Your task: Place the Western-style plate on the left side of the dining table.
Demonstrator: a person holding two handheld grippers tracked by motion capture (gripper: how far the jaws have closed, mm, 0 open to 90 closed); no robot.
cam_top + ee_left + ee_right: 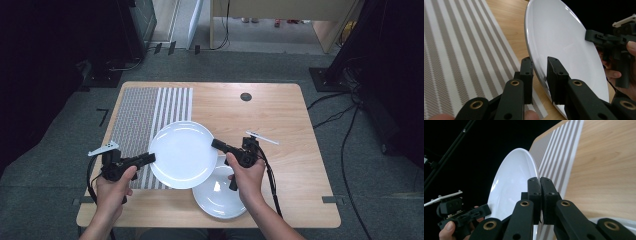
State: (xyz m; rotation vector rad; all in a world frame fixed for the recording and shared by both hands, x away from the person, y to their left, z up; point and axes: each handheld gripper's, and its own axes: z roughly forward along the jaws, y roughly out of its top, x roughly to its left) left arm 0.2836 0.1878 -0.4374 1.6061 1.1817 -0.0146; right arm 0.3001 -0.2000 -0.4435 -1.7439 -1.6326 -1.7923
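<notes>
white plate (183, 154) held off the wooden table (280, 120) between both tools, partly over the striped placemat (142, 112) and a second white plate (220, 197) (that one lying flat on the table). left gripper (148, 159) clamped on its left rim, right gripper (216, 143) pinched tight on the opposite rim.
</notes>
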